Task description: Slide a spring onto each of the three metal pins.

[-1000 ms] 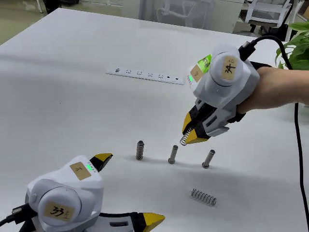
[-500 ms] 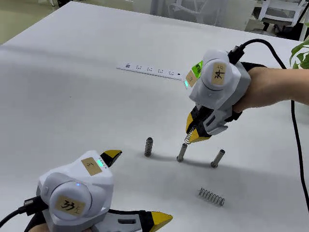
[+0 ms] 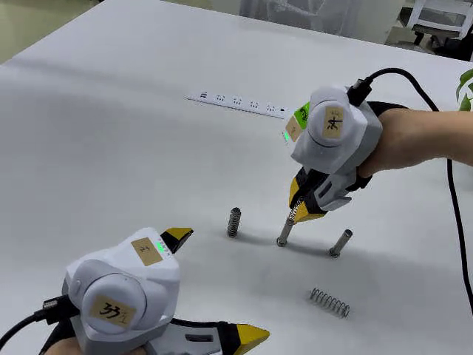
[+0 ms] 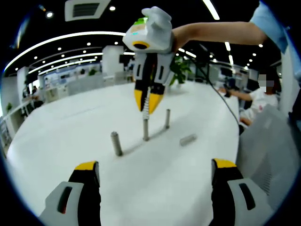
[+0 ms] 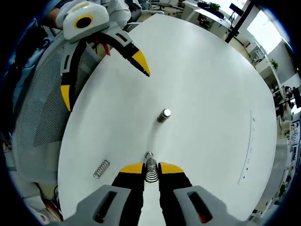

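Holding a spring [image 5: 150,170] over the middle pin [image 3: 284,232].
Our right gripper [image 3: 301,214] pinches the spring narrowly, its lower end meeting the pin's top; our left gripper [image 4: 155,165] gapes wide, empty, by the table [image 3: 111,133] edge. A loose spring [image 3: 329,302] lies near the right pin [image 3: 341,242], bare tabletop around.

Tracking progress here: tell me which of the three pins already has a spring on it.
The leftmost pin in the head view: coils wrap it, while the middle pin and the right pin show bare shafts.

Bright, even overhead light, soft shadows, fisheye edges warped
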The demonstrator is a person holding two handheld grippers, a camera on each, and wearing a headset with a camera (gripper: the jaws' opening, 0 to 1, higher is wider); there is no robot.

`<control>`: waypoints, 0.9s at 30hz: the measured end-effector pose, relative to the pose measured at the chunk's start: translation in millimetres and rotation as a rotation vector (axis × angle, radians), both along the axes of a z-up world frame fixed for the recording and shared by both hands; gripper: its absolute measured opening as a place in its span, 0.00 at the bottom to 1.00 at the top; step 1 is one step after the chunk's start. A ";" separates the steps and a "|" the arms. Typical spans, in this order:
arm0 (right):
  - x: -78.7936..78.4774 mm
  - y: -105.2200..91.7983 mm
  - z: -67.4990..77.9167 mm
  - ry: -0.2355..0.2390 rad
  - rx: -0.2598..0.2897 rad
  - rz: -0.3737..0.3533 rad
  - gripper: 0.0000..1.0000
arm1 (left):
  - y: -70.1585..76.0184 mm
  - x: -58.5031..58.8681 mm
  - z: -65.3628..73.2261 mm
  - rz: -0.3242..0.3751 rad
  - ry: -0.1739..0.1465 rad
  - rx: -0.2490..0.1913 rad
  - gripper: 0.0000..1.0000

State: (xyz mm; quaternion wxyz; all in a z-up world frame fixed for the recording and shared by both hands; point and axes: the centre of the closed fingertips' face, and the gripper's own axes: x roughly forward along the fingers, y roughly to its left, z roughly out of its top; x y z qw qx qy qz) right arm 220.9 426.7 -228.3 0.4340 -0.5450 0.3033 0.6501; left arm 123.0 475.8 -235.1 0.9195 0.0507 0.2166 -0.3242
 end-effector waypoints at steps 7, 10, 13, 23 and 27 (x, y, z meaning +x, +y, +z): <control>-0.9 1.3 -0.2 0.006 0.003 0.001 0.12 | 0.3 0.7 -1.3 0.001 0.003 -0.002 1.00; -1.4 0.1 -1.9 0.010 -0.004 0.000 0.12 | -0.3 0.1 -1.8 -0.001 0.004 -0.003 1.00; -1.7 -1.1 -5.0 0.010 -0.013 0.003 0.12 | -0.5 -0.1 -2.0 -0.001 0.006 -0.006 1.00; -4.2 1.3 -21.8 0.002 -0.044 0.029 0.13 | -0.6 -1.6 -3.5 -0.002 0.014 -0.010 1.00; -5.1 2.4 -29.6 0.009 -0.061 0.036 0.13 | -0.8 -1.9 -3.8 -0.003 0.016 -0.010 1.00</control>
